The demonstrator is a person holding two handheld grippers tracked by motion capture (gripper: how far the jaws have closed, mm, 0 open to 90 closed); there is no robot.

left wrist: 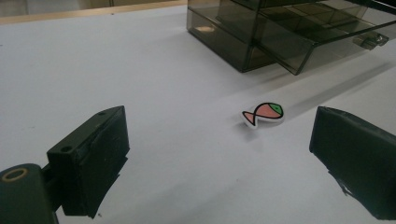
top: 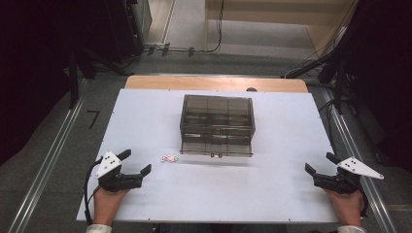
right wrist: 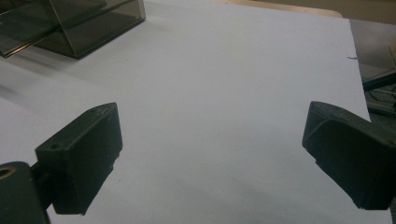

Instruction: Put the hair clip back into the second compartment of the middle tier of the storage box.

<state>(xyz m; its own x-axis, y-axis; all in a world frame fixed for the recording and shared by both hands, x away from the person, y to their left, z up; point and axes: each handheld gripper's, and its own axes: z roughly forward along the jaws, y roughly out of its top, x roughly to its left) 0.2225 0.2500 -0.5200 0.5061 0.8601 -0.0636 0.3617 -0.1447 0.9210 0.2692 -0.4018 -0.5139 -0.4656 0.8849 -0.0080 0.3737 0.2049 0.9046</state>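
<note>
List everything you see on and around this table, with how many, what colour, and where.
Smoky transparent plastic drawer cabinet: one, dark grey-brown, middle of the table, bottom drawer pulled partly out.
Small flat fish-shaped eraser: one, pink with a green head and white edge, on the table in front of the cabinet, nearer the left gripper.
White table: one, white top with a wooden strip along the far edge.
Cables: several, black, on the floor beyond the table.
Left gripper: one, black, near left edge, jaws open.
Right gripper: one, black, near right edge, jaws open.
</note>
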